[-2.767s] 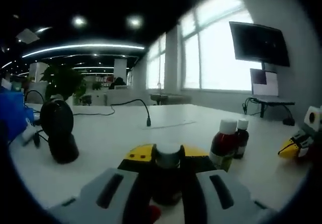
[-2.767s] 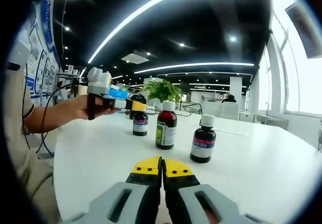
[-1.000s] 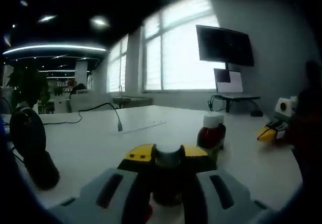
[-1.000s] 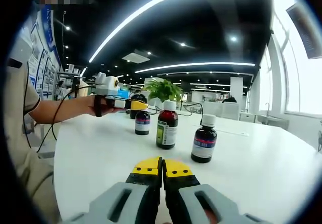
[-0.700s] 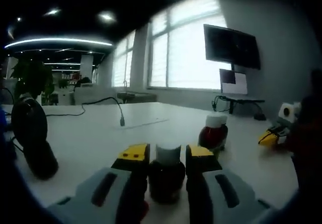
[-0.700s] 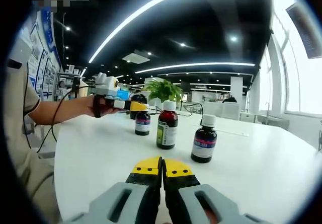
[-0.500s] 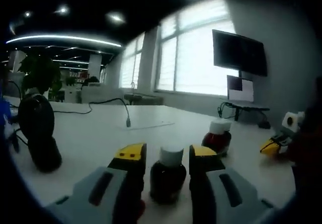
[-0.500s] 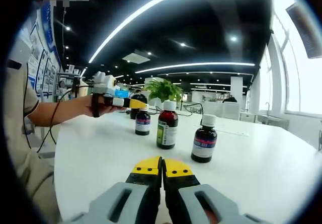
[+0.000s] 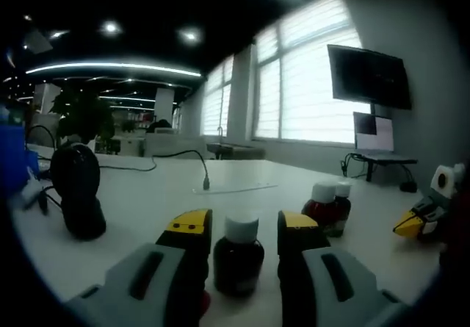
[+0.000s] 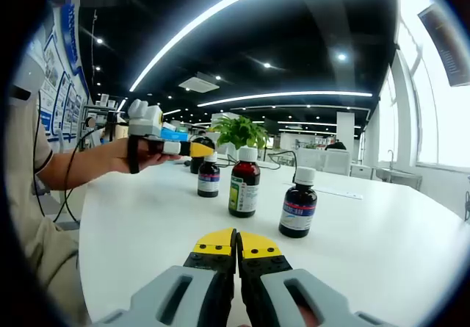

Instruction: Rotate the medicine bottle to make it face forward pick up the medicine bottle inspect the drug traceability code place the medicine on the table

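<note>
White table top runs through both views, with three dark bottles with white caps standing on it. In the left gripper view, the left gripper has its yellow-tipped jaws spread, and the small bottle stands upright between them with a gap on each side; its foot is cut off by the gripper body, so whether it touches anything there cannot be told. Its label is too dark to read. Beyond it to the right, the tall bottle and the third bottle overlap, so only caps and shoulders can be separated. At the far right edge the right gripper shows as a yellow tip, partly cut off. A black rounded stand sits on the table at the left, and a thin cable runs behind it.

The right gripper view gives the bottles side-on and well apart: small bottle, tall bottle with a green and white label, third bottle with a blue and red label. The print is too small to read. The left gripper, held in a hand, reaches around the small bottle's far side. The right gripper hovers low over the table, its jaws pressed together on nothing. A green plant stands behind the bottles.
</note>
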The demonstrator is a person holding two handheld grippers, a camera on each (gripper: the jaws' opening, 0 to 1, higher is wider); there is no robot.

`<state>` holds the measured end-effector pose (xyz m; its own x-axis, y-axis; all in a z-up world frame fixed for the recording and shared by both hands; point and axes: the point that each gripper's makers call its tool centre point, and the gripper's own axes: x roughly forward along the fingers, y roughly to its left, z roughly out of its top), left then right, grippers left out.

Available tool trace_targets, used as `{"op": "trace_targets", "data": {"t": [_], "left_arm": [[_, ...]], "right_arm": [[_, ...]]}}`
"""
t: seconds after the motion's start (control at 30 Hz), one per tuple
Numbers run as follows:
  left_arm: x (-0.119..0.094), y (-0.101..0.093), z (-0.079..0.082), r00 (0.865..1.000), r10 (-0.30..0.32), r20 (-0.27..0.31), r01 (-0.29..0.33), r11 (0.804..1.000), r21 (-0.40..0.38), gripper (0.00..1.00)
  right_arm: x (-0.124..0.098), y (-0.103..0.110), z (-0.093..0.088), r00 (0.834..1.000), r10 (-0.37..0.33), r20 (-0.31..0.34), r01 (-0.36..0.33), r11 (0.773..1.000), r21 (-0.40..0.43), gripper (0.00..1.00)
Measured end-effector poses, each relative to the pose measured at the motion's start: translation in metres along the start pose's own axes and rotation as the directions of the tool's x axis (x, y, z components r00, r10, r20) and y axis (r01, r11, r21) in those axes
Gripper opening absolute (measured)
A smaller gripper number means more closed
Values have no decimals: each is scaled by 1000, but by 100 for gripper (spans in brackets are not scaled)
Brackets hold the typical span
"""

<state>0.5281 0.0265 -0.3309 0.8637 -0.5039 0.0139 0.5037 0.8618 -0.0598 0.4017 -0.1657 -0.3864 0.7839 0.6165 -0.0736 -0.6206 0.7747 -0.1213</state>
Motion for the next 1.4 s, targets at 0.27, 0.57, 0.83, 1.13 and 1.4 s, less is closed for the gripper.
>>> {"op": "trace_targets", "data": {"t": [0.27, 0.57, 0.83, 1.13, 1.4], "left_arm": [[5, -1, -11, 998, 62, -25, -62, 998, -3, 26], [7, 3, -17, 992, 117, -39, -117, 993, -8, 20], [5, 9, -16, 989, 142, -32, -142, 990, 5, 11], [4, 9, -15, 991, 128, -38, -127, 992, 9, 10], [4, 6, -17, 997, 53, -50, -53, 999, -2, 10]], "right_arm": [[0, 0, 1, 1000, 4, 3, -4, 1000, 3, 0], [0, 0, 1, 1000, 5, 5, -5, 1000, 2, 0], [0, 1, 1, 1000, 6, 6, -6, 1000, 2, 0], [-1, 1, 2, 1000, 4, 9, -4, 1000, -2, 0], [-1, 1, 2, 1000, 3, 8, -3, 1000, -3, 0]]}}
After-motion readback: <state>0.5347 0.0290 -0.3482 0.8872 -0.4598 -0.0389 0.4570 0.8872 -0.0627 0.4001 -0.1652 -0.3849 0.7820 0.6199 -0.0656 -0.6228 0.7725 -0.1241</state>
